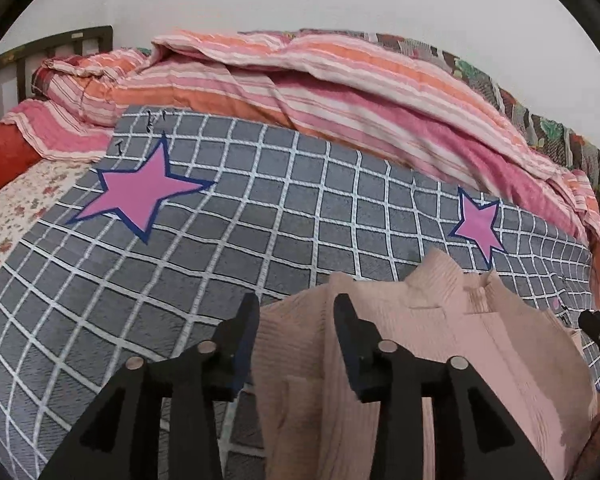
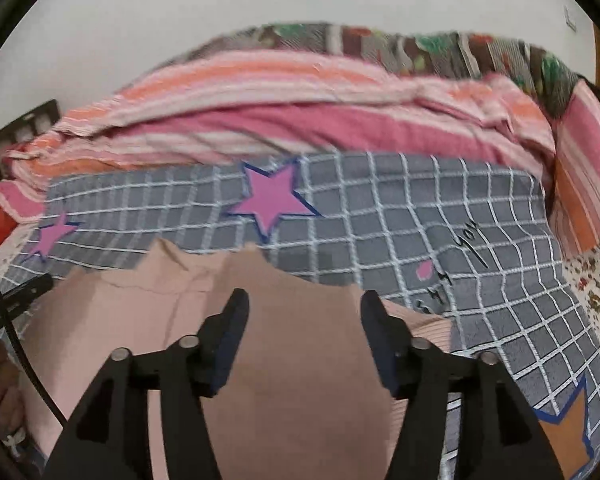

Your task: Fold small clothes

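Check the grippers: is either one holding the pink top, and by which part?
Neither. The left gripper and right gripper are both open above the pink top, gripping nothing.

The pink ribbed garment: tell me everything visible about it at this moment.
The pink ribbed garment is a pale, dusty-pink knit with fine vertical ribbing. It lies on the grey grid blanket, creased with overlapping folded layers and uneven points along its far edge. The left tool and right tool are both open, with garment fabric showing between their fingers.
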A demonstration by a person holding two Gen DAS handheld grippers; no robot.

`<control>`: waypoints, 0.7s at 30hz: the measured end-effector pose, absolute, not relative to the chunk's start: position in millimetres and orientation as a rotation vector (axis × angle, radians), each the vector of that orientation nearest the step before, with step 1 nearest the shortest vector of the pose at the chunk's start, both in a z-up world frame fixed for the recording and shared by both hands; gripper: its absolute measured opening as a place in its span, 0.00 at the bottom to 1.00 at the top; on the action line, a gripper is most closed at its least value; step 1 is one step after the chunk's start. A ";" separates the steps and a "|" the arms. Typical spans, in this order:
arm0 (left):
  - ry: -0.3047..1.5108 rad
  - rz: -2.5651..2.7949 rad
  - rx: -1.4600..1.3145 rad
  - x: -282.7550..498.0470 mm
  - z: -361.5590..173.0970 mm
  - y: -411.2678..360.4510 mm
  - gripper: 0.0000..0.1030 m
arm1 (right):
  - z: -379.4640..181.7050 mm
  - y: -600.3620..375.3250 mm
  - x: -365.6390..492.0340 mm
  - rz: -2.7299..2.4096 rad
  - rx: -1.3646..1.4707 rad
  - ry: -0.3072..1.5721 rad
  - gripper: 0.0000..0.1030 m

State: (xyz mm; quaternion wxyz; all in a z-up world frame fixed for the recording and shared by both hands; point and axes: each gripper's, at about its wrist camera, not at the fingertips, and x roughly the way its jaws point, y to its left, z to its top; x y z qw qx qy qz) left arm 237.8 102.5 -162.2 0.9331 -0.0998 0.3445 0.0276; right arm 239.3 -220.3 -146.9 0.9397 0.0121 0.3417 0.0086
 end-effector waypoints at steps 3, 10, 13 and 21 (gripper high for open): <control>0.700 0.054 -0.194 229.4 -158.5 106.2 0.39 | -145.5 -202.5 235.7 0.055 0.023 0.708 0.61; 0.662 0.072 -0.155 204.5 -151.5 110.5 0.40 | -152.5 -186.8 228.5 0.101 0.081 0.735 0.61; 0.635 0.067 -0.193 197.4 -146.7 118.1 0.40 | -150.8 -184.4 224.3 0.062 0.072 0.729 0.62; 0.614 -0.009 -0.208 189.5 -143.3 126.7 0.40 | -146.8 -188.2 211.5 0.059 0.111 0.786 0.79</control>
